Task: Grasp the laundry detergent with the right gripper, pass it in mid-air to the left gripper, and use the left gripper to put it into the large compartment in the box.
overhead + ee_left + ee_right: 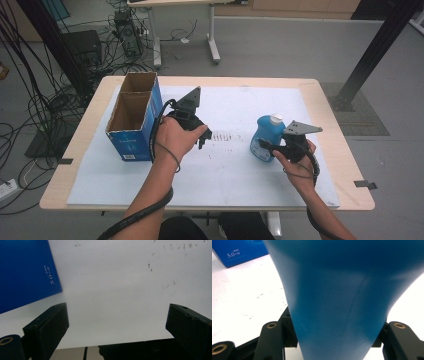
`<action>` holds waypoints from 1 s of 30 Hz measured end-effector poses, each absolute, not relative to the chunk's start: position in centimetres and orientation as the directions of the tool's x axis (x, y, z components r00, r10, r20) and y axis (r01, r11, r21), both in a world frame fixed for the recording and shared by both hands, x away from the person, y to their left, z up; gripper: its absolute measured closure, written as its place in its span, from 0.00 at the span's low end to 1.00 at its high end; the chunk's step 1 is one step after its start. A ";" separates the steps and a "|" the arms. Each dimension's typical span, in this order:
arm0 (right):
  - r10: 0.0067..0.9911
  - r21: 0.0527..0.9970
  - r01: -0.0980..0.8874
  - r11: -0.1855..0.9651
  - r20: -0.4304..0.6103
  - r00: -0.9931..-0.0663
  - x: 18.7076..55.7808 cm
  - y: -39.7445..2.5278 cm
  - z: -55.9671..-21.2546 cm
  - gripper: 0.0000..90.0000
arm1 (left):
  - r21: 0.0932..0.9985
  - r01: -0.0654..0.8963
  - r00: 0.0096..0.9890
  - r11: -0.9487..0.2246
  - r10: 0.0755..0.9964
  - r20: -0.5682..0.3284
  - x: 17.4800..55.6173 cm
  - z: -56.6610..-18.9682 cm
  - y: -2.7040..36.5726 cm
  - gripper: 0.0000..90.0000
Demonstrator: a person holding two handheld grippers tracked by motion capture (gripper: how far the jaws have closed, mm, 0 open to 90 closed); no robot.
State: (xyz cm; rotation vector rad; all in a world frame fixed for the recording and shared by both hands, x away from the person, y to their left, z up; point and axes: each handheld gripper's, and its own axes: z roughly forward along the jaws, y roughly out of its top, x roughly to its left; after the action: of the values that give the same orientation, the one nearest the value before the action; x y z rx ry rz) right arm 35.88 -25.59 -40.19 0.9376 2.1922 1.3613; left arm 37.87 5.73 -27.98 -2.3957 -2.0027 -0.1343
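My right tool (274, 145) is clamped on the blue bottle (265, 137): in the right gripper view the bottle's blue body (342, 297) sits squarely between the two black jaws, pressed against both of them. From the high view the bottle stands upright on the white sheet (240, 107) that covers the table (327, 107), toward my right side, its white cap (275, 119) on top. My right hand (297, 162) grips the tool from behind, with the grey three-cornered plate pointing away from me above it and the cable trailing back along my forearm.

My left tool (200, 136) is released. In the left gripper view its jaws stand wide apart, with bare white sheet (115, 297) between them and nothing held. It hangs just above the sheet near the middle of the table, my left hand (175, 136) wrapped around its body.

Just beside that hand, on its left, stands the blue cardboard box (135, 117), open at the top and divided into two compartments; I see nothing inside either of them from above. A corner of its blue side with white print shows in the upper left of the left gripper view (25, 272), and farther off in the right gripper view (239, 252). The box and the bottle are well apart, with my left tool between them.

Beyond the table lie a grey floor (280, 50), tangled cables (45, 100) and the legs of another table (214, 47).
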 end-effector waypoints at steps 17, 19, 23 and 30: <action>0.714 0.893 0.321 0.316 -0.001 -0.700 35.8 -25.5 -40.2 0.48 | 0.046 0.982 0.178 -0.182 0.981 0.079 37.8 -27.9 5.6 0.06; 0.714 0.893 0.320 0.316 -0.002 -0.700 35.8 -25.5 -40.2 0.48 | 0.043 0.982 0.180 -0.184 0.980 0.080 37.8 -27.9 5.6 0.06; 0.714 0.893 0.320 0.316 -0.002 -0.700 35.8 -25.5 -40.2 0.48 | 0.043 0.982 0.178 -0.182 0.981 0.080 37.7 -27.9 5.6 0.06; 0.714 0.893 0.319 0.317 -0.003 -0.700 35.8 -25.5 -40.2 0.48 | 0.041 0.982 0.182 -0.185 0.980 0.080 37.7 -27.9 5.6 0.06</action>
State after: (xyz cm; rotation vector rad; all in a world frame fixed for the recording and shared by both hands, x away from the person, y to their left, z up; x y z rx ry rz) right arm 35.82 -25.52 -40.17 0.9172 2.1900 1.3473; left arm 37.73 5.57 -27.93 -2.3999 -1.9923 -0.1376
